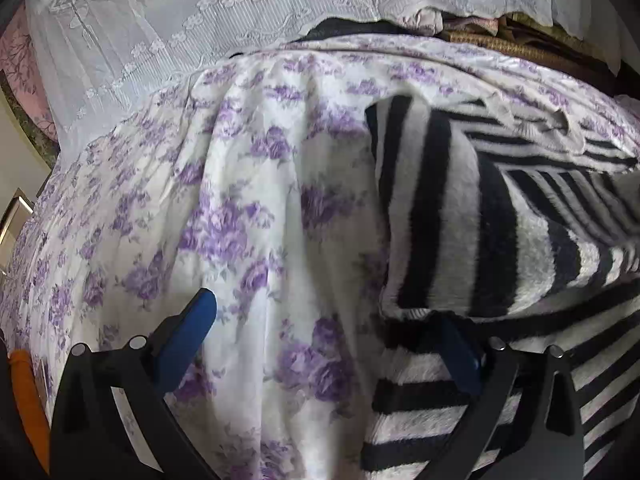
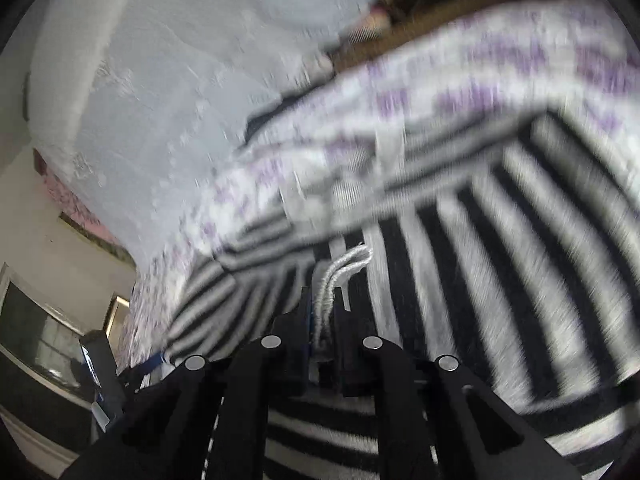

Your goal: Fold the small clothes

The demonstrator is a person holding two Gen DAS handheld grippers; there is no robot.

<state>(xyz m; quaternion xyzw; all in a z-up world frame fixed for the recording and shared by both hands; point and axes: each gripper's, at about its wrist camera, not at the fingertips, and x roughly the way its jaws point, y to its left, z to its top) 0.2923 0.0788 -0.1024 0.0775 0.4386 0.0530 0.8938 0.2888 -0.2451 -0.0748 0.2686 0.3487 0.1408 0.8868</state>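
Two claws in play. Left gripper [image 1: 324,344] has its blue fingers [image 1: 188,340] spread wide apart, holding nothing; its right-hand finger tip sits tucked under the near edge of the striped garment [image 1: 452,216], its left-hand finger hangs over bare sheet. Probably positioned to slide under that edge for a lift or to steady the fold. Right gripper [image 2: 325,312] has jaws pinched together on a white drawstring cord [image 2: 340,276] with a bit of the striped garment [image 2: 500,240] between them; likely gripped there to drag the waistband side over. Right view is motion-blurred, so exactly how much cloth is caught is unclear. Ahead of both claws the fuzzy black-and-white striped piece lies partly doubled over on the purple floral bedsheet [image 1: 224,208]. Beyond that, a white lace cover [image 1: 180,20] drapes at the far side. Fold looks mid-way, not flat yet.
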